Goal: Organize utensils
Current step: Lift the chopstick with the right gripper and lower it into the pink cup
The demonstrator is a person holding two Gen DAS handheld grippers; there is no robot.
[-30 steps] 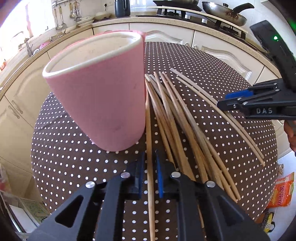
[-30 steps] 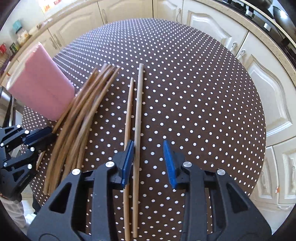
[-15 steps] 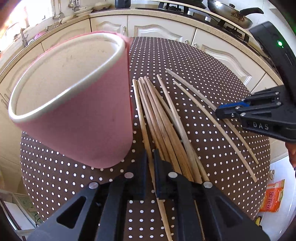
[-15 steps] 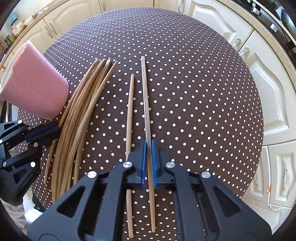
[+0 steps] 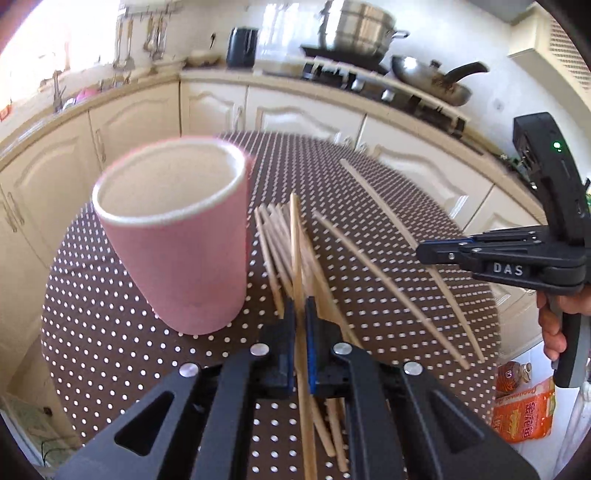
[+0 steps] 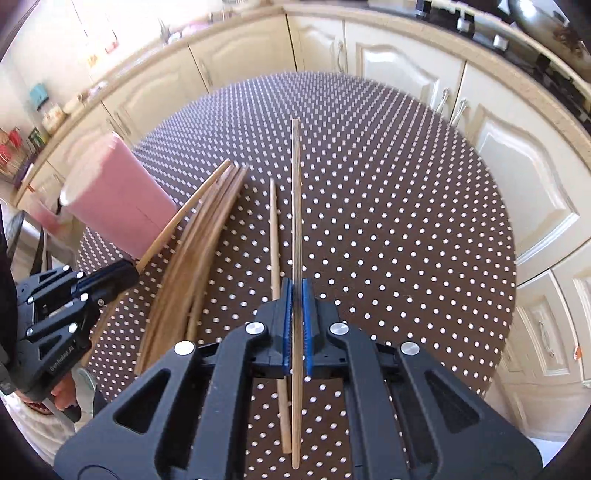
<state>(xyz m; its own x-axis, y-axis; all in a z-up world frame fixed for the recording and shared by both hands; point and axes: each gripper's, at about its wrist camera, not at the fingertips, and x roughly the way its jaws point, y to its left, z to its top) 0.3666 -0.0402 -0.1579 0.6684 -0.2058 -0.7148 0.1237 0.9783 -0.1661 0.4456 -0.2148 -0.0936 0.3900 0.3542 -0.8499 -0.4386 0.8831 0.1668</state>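
- Cream kitchen cabinets [image 5: 303, 118] curving around the back and side, under a pale countertop [image 5: 122, 98].
- On the stove at the rear, a big steel pot [image 5: 360, 27] and a dark pan [image 5: 432, 79]; black kettle [image 5: 242, 48] further left; ladles hanging on a wall rail [image 5: 140, 33], blurred.
- Bright window glare at upper left, washing out detail near the sink.
- Round table [image 6: 406, 221] under a brown cloth with white dots, filling most of both views.
- Pink cup [image 5: 177, 240] upright on the cloth, white inside, mouth open to the left wrist camera; seen in the right wrist view at far left [image 6: 118, 206].
- Bundle of chopsticks [image 6: 199, 254] lying just beside the cup, tips fanned; one more chopstick [image 6: 274, 236] lying apart, between the bundle and the right gripper.
- Left gripper [image 5: 300, 314] clamped on one chopstick [image 5: 294, 236], angled up off the pile, tip just right of the cup.
- Right gripper [image 6: 296, 295] closed tight on another chopstick [image 6: 295, 192], held straight ahead over the cloth; whether its far end touches the table, cannot tell.
- Orange packet [image 5: 524, 413] on the floor past the table edge.
- Right hand [image 5: 554, 325] wrapped on the gripper handle at the edge of the left wrist view.
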